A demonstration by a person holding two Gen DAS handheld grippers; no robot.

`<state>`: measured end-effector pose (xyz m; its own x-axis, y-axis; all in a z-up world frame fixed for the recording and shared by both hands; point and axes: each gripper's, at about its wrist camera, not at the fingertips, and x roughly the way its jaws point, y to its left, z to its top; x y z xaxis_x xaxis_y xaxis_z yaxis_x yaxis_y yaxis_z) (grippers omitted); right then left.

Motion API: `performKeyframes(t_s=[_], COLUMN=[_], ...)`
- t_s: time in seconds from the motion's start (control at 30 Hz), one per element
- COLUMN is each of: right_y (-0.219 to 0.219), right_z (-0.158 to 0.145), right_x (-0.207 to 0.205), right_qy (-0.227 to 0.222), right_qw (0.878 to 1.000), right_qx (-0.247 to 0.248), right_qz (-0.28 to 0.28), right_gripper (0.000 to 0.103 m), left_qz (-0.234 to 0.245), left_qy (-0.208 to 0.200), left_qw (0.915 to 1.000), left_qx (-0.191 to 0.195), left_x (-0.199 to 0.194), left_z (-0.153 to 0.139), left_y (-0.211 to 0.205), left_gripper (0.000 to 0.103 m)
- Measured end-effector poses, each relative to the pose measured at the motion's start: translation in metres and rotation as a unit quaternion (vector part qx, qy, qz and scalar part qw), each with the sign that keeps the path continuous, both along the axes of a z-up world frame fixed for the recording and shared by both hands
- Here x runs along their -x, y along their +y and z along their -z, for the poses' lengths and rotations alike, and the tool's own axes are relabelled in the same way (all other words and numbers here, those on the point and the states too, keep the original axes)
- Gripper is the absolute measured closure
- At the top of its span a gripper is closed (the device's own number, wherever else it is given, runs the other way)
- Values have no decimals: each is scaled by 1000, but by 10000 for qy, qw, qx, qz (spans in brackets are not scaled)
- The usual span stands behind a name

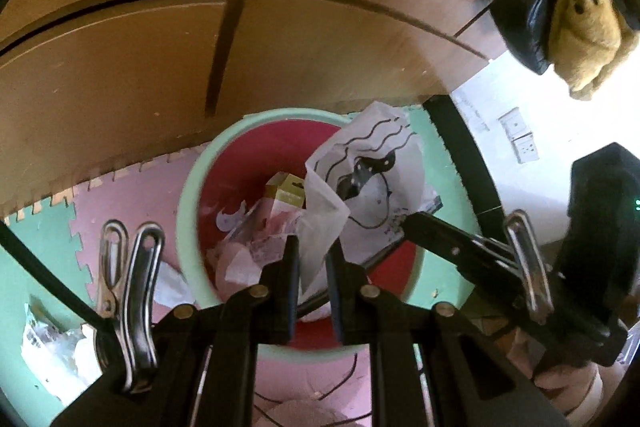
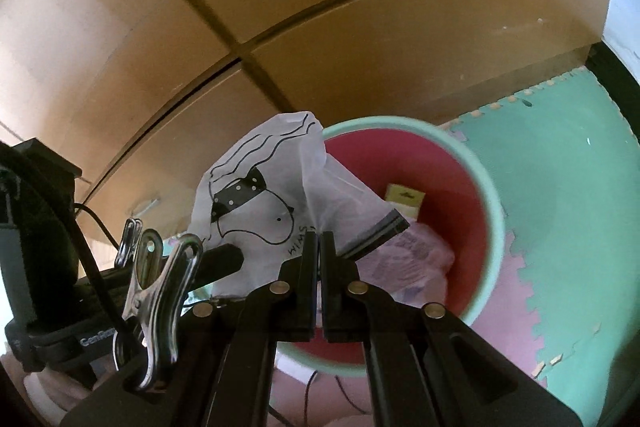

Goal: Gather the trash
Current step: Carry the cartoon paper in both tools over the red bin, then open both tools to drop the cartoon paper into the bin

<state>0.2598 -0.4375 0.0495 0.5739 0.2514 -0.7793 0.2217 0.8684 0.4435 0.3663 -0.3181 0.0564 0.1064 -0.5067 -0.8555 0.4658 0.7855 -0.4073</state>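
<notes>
Two grippers pinched one printed plastic bag (image 1: 362, 183) above the mint-rimmed red bin (image 1: 192, 187) at centre frame: the left gripper (image 1: 314, 259) clamped its lower fold, the right gripper (image 2: 319, 247) was shut on its zip edge. The bag's long axis ran lower-centre to upper-centre, pointing upward. Releasing unevenly could probably drape it over the rim.

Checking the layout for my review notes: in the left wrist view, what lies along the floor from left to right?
Crumpled clear wrapper on the green mat → white scrap beside the bin → red bin with mint rim → white printed bag held over the bin → right gripper.
</notes>
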Motion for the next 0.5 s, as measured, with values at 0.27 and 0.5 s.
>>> performKeyframes(t_s=[0.27,0.5], right_y=[-26,-36], right_z=[11,22], right_x=[1,5], right_qy=[-50,-61], right_qw=[10000,9999], right_qx=[-1,-68], right_qz=[56,88], right_gripper=[100,94], left_qz=[107,42], left_qy=[-5,9], left_qw=[9987,9981], left_qx=[-493,-615], left_x=[-7,-9], left_z=[25,32], left_y=[-31,-34], left_gripper=[86,63])
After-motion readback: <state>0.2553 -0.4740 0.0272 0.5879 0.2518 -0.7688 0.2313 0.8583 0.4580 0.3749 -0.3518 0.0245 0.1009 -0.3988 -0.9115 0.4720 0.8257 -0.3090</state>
